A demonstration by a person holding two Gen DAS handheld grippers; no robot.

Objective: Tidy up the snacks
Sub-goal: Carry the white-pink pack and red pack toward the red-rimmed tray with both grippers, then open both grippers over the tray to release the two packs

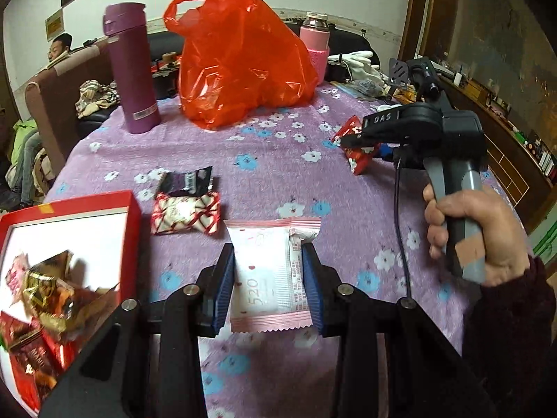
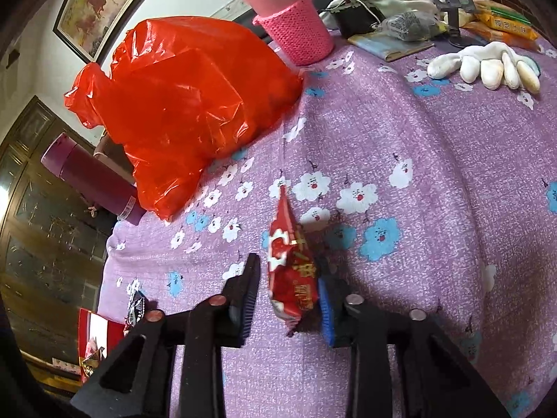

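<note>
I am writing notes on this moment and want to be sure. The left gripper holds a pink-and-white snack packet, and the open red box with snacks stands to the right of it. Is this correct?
Not quite. The left gripper does hold the pink-and-white snack packet, but the open red box with snacks stands to its left, not its right. The left wrist view shows this.

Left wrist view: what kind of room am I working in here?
Most likely a home living room. A table under a purple floral cloth holds everyday clutter such as a purple thermos and a red plastic bag. Behind it, a man sits on a sofa, and a framed picture hangs on the wall.
</note>
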